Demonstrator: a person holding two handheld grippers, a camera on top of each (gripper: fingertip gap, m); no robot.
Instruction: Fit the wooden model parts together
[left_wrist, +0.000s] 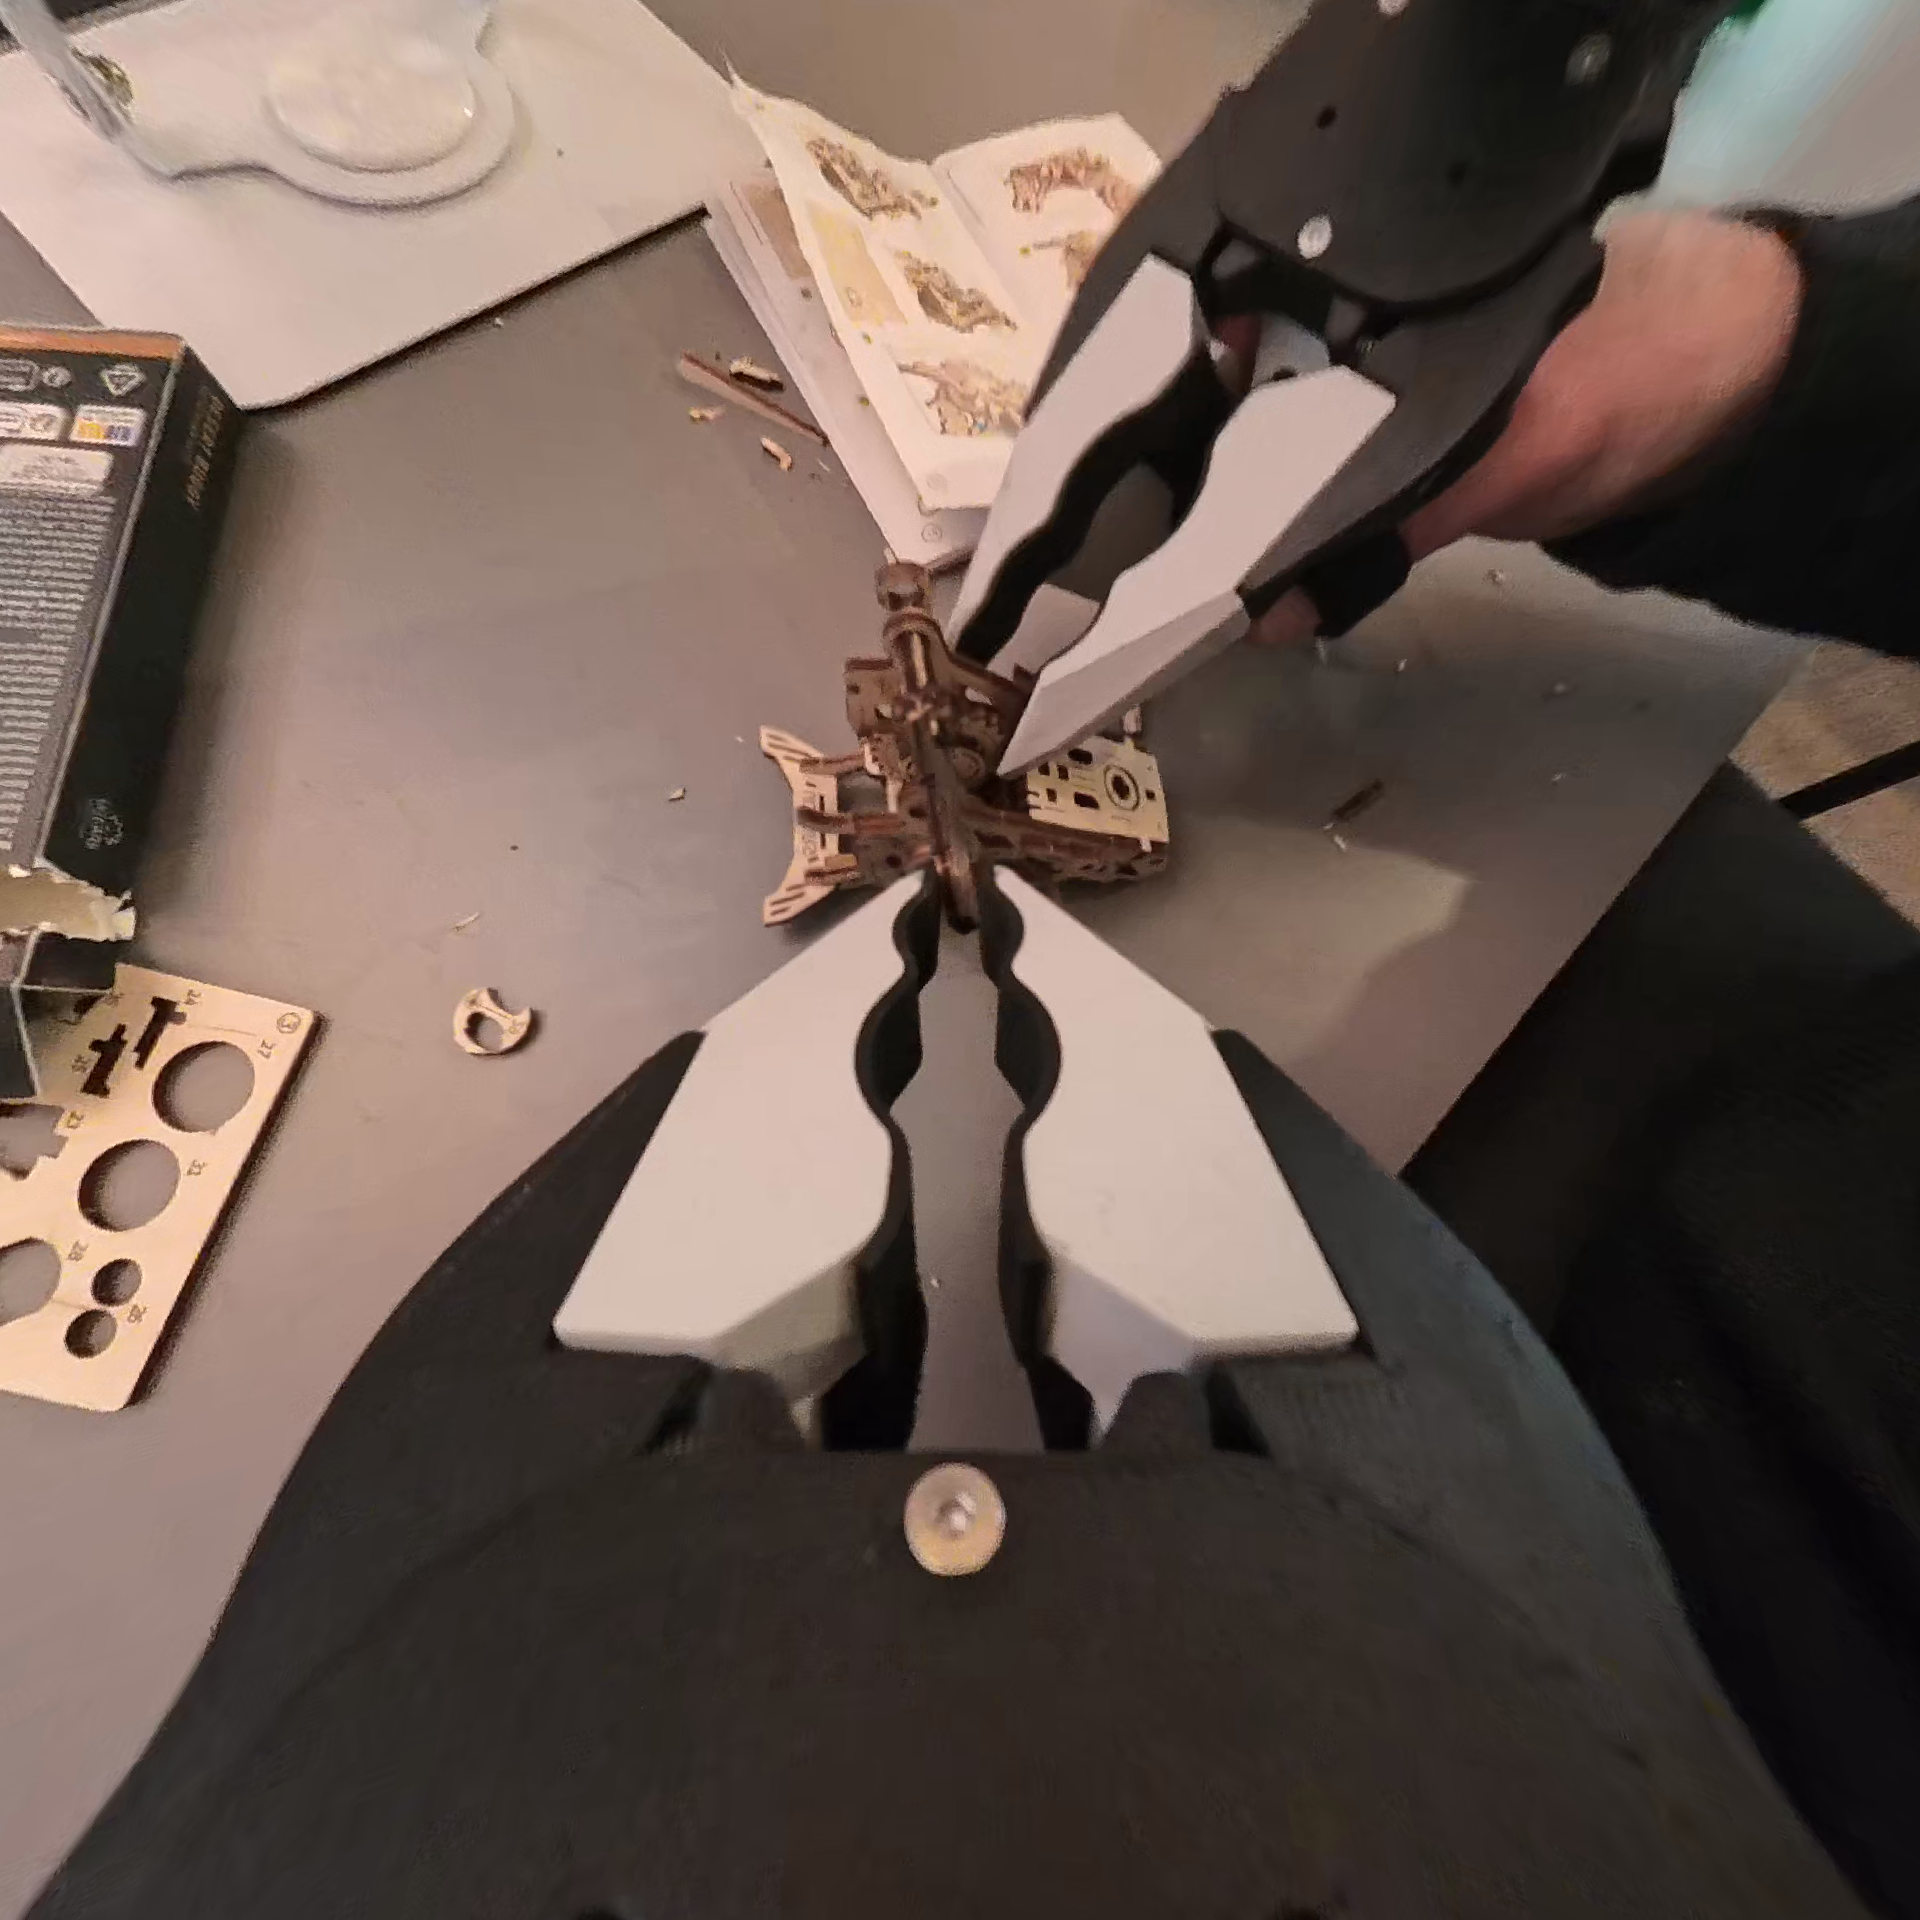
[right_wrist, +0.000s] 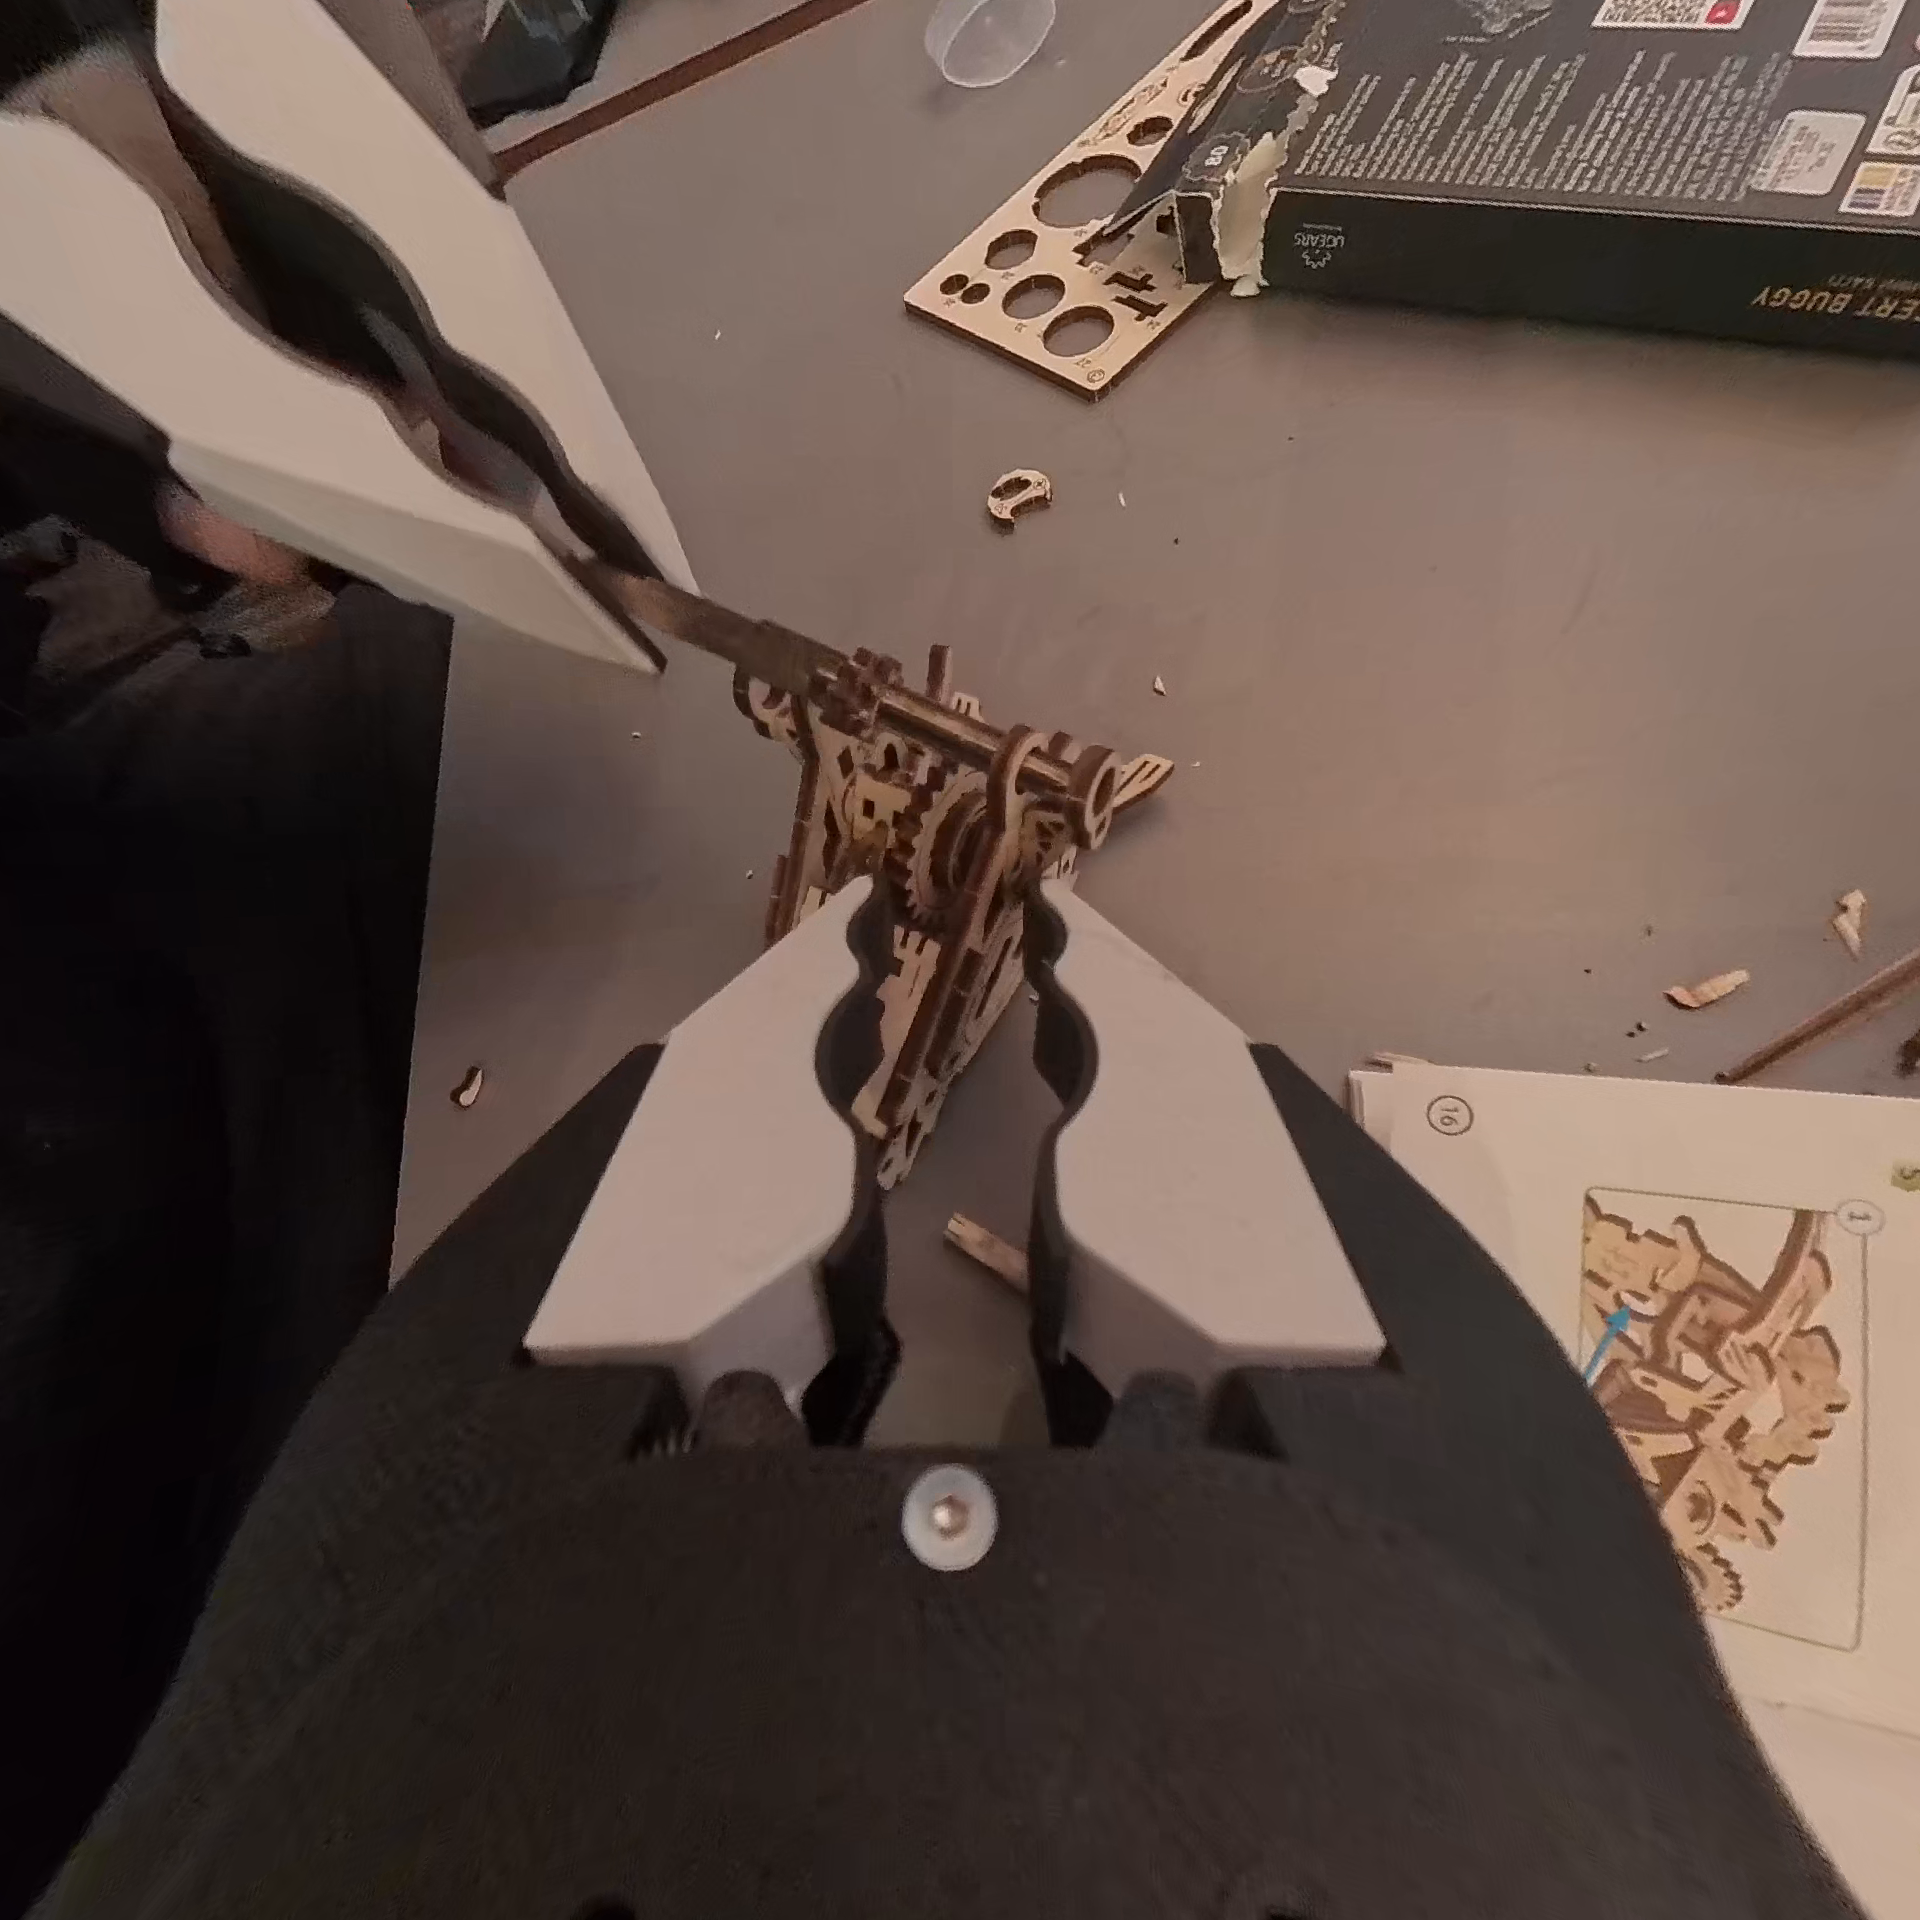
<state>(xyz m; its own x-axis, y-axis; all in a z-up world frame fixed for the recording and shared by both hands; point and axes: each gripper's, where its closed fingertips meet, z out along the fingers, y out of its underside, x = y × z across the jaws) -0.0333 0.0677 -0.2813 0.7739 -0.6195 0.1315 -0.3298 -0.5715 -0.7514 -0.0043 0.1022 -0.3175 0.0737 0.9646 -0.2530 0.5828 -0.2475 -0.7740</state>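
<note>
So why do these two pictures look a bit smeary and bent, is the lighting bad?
Left wrist view: dim, warm light; the other gripper and the hand behind it are motion-blurred, and the glass at the top is soft. Right wrist view: the wooden model is fairly sharp, the left gripper smeared. Both are wide-angle, so the edges bulge.

Print on the black box (right_wrist: 1600, 197), numerals on the wooden sheet (left_wrist: 135, 1174) and booklet page (right_wrist: 1662, 1351) — untranscribed.

Torn black box (right_wrist: 1621, 156), open booklet (left_wrist: 935, 270)
</note>
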